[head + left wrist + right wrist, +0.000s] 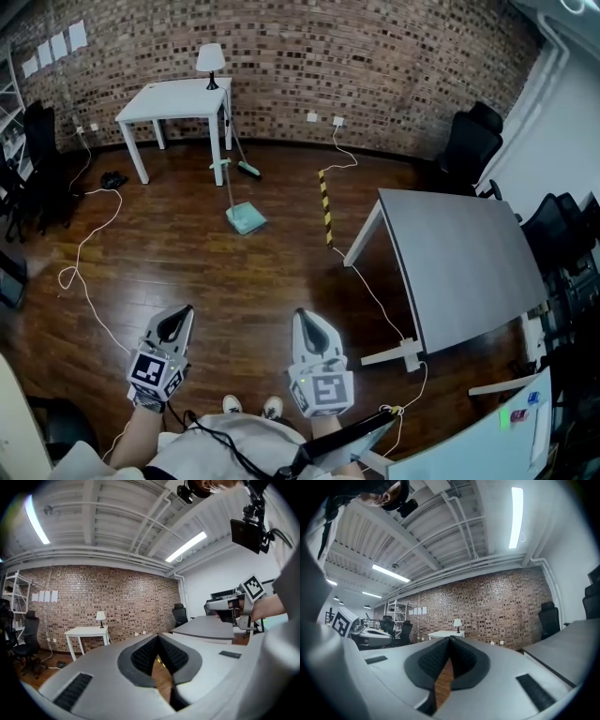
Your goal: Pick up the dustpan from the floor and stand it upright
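A pale green dustpan (246, 219) lies on the wooden floor well ahead of me, its long handle (228, 184) running back toward the white table. A green broom (246, 169) lies beside that table's leg. My left gripper (176, 322) is low in the head view, shut and empty, pointing forward over the floor. Beside it, my right gripper (307, 325) is also shut with nothing in it. Both are far short of the dustpan. In the left gripper view the gripper (158, 638) has its jaws together, and in the right gripper view the gripper (450, 640) does too.
A white table (176, 100) with a lamp (211, 62) stands by the brick wall. A large grey table (459, 258) fills the right side. White cables (89, 244) trail over the floor, and a yellow-black striped strip (326, 206) lies near the grey table. Black office chairs (473, 141) stand at both sides.
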`<state>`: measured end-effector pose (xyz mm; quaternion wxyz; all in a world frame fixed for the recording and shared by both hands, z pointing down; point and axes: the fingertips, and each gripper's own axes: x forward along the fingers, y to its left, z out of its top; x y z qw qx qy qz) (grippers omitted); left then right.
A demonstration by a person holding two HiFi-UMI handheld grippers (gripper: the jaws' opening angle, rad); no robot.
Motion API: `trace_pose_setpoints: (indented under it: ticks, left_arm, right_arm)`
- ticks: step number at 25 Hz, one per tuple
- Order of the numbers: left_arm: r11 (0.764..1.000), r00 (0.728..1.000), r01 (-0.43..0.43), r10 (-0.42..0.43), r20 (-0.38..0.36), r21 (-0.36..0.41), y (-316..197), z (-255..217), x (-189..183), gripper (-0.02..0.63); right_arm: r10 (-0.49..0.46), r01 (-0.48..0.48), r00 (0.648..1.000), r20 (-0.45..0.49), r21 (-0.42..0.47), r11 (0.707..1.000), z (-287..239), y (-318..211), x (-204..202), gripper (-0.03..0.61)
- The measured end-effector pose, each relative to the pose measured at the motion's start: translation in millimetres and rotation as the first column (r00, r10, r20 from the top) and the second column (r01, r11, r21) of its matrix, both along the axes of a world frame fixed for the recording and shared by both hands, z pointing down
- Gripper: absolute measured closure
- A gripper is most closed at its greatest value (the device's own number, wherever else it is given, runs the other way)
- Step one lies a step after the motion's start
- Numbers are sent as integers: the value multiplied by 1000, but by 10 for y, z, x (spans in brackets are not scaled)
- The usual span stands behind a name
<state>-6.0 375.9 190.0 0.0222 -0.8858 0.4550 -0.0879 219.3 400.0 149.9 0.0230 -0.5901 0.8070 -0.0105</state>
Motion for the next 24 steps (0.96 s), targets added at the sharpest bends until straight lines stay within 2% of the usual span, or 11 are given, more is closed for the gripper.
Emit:
trace_pose_setpoints:
  ticks: [4,12,24]
  left_arm:
    - [1000,999,20,-20,-29,-1,52,-55,-149,607]
    - [1000,999,12,-12,-32,13,91,-95,-192,607]
    - [1000,999,-24,25,-25,10,115,-115,-85,607]
  right_arm:
    - [-6,6,1000,-12,0,1000,-16,50,-191,598]
    - [-17,17,1000,-14,-3,1000,-12,117,-268,598]
    - [-22,22,998,-53,-3,1000,-76,166,-302,598]
